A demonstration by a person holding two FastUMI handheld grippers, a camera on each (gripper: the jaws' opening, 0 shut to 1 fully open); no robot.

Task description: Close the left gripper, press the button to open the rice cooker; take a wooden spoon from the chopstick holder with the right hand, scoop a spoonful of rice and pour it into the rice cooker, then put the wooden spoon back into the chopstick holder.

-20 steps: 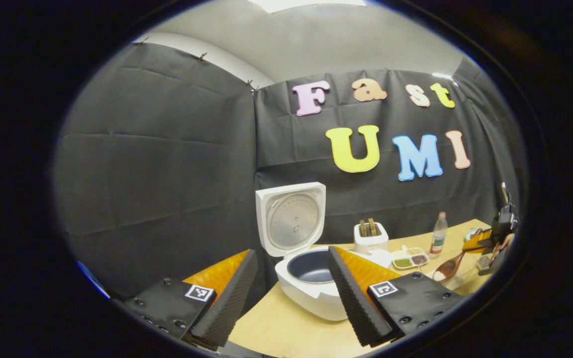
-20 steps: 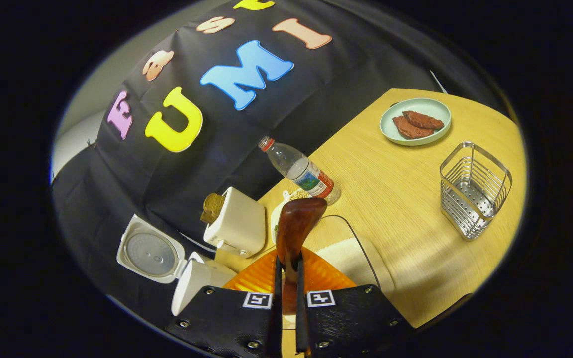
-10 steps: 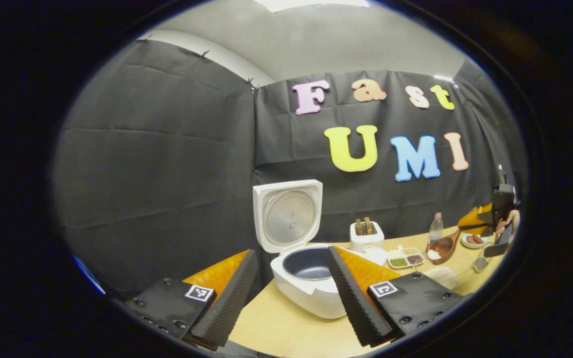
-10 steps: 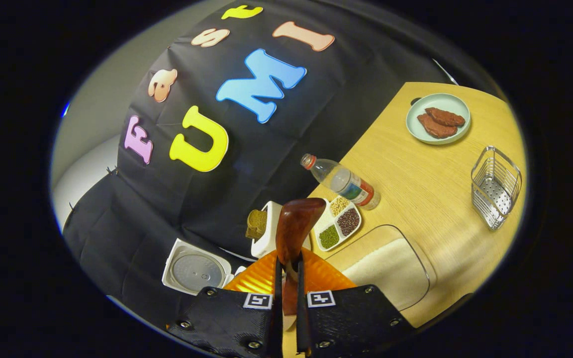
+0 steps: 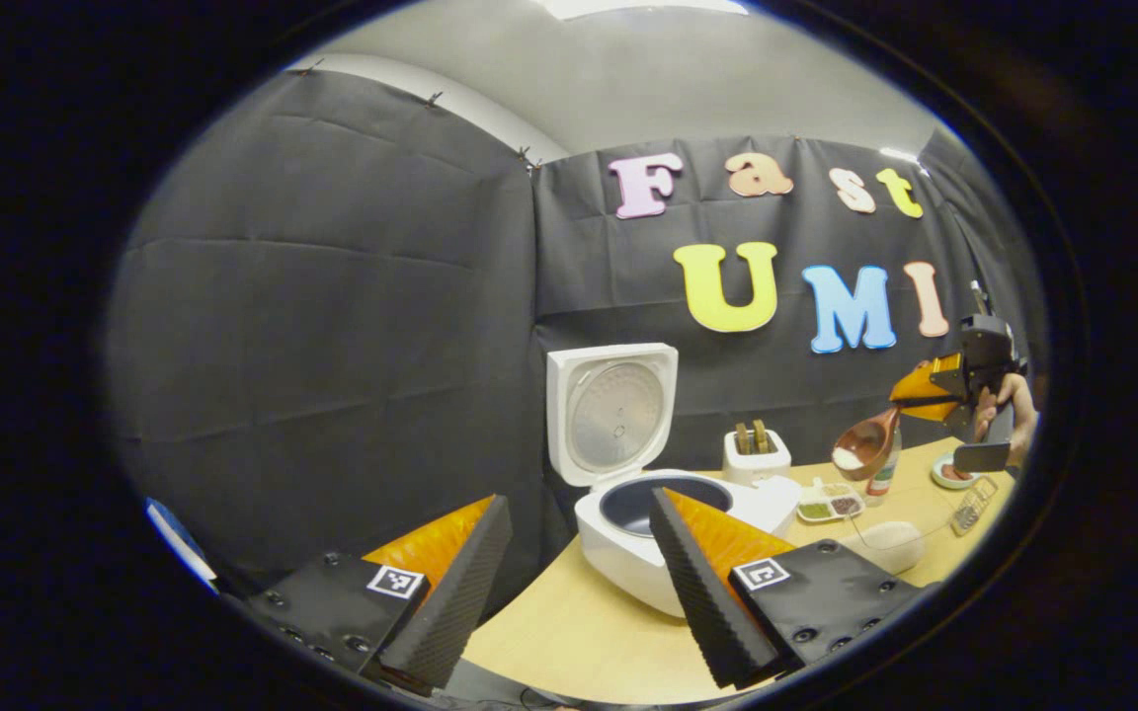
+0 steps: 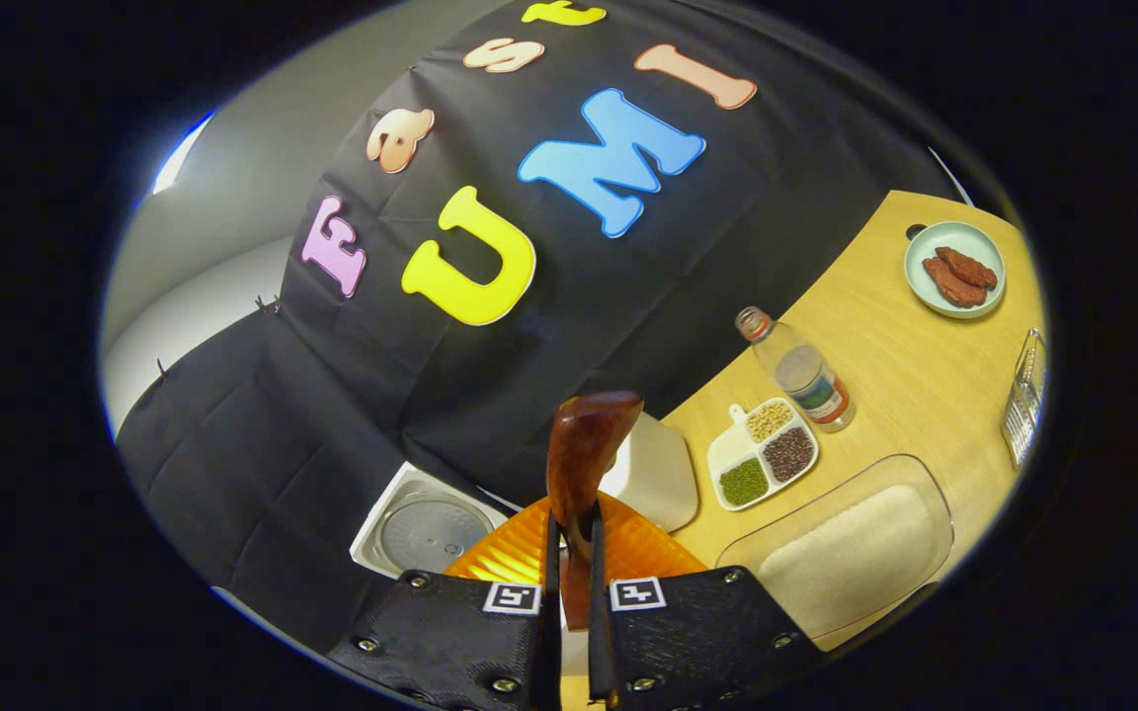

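Spoon [image 5: 863, 446]: lifted off the rice tray [image 6: 851, 558] since 1 second ago, rice in its bowl, clamped in right tongs [image 6: 570, 602].
Cooker [image 5: 648, 504]: lid up, just ahead of left tongs [image 5: 569, 583], which stand apart.
Next: carry across and pour.

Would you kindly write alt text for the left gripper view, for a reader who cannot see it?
A white rice cooker stands on a wooden table with its lid raised, seen between the open fingers of the left hand-held gripper. Farther right, the right hand-held gripper holds a wooden spoon carrying rice above the table.
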